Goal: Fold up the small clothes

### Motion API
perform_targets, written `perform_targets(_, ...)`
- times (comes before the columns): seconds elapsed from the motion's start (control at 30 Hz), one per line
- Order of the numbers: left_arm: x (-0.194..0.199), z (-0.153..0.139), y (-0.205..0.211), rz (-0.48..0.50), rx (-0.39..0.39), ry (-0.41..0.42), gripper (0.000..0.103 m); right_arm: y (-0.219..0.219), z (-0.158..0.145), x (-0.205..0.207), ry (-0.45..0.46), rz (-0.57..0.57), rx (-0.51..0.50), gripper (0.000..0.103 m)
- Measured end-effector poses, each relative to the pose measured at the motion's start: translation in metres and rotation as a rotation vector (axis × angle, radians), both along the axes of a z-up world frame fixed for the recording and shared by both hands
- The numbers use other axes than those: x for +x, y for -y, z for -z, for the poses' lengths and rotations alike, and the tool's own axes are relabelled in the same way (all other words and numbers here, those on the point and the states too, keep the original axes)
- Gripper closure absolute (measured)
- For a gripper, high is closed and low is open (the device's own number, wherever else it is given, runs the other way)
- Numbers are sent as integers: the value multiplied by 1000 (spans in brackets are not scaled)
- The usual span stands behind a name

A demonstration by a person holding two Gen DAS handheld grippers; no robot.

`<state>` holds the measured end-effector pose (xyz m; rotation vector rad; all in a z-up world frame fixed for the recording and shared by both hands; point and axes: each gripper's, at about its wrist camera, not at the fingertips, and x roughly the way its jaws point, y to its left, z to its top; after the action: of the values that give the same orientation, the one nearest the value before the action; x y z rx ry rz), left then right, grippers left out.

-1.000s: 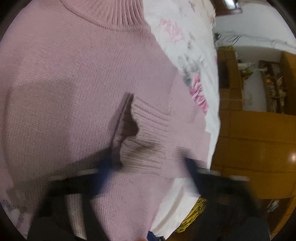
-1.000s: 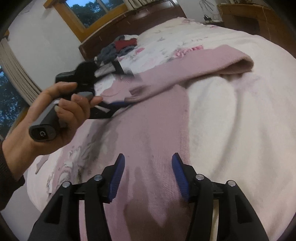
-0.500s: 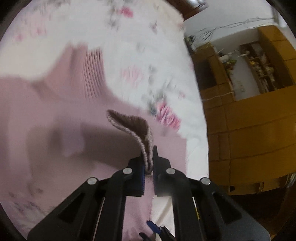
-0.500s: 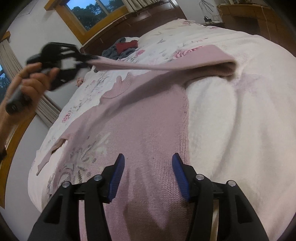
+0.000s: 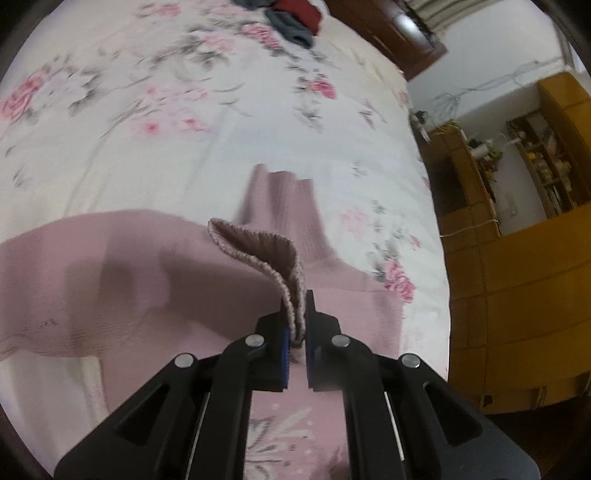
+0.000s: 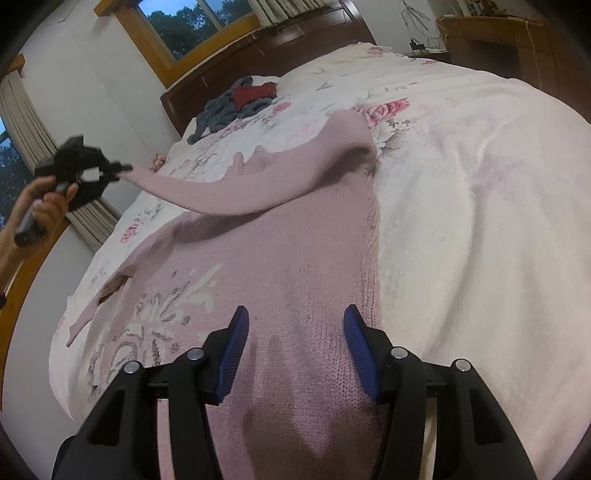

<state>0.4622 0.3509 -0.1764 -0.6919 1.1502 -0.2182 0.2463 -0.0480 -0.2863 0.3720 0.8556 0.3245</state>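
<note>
A pink knit sweater (image 6: pixel 280 266) with a white pattern on its front lies flat on the bed. My left gripper (image 5: pixel 296 336) is shut on the ribbed cuff (image 5: pixel 266 251) of one sleeve. In the right wrist view that left gripper (image 6: pixel 123 168) is held high at the far left by a hand, and the sleeve (image 6: pixel 258 188) stretches taut across the sweater from the shoulder. My right gripper (image 6: pixel 293 325) hovers open just above the sweater's lower part, with nothing between its blue pads. The other sleeve (image 6: pixel 99 299) lies at the left edge of the bed.
The bed has a white floral cover (image 6: pixel 461 184). A heap of grey and red clothes (image 6: pixel 236 101) lies near the dark headboard (image 6: pixel 258 48). Wooden cabinets (image 5: pixel 517 295) stand beside the bed, and windows (image 6: pixel 184 29) are behind it.
My left gripper closed on the sleeve cuff and lifted it up and away to the left, pulling the sleeve straight across the sweater. The right gripper stayed in place.
</note>
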Motion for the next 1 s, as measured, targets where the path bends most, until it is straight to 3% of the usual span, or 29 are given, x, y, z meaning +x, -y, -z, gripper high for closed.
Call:
perform_targets(0.23,-4,37,-41,-72,-8,-35,99,3,1,3,-4,4,1,48)
perform_targets(0.43,-8,87,-58,-103,25,-126,99,4,3,5,-9,2,0,48)
perform_targets(0.6,-7,126,-65,-122,114,-226,97,5,4,6,-16,4,1,48)
perform_targets(0.67,-11,122,-70,-162,157,-235,92,4,5,6,-18,3,-1,48)
perform_targets(0.7,-15,111,-73,-190,175,-208,91,4,5,6,-18,3,-1,48)
perform_targets(0.77,-24,85,-72,-216,178,-112,71,4,5,6,-18,4,0,48)
perform_targets(0.83,-30,70,-62,-203,138,-52,66,4,5,6,-17,5,3,48)
perform_targets(0.93,-25,86,-36,-114,64,-82,66,1,5,6,-14,3,-3,47)
perform_targets(1.0,-23,103,-24,-90,92,-123,66,-1,5,4,-11,0,-14,47)
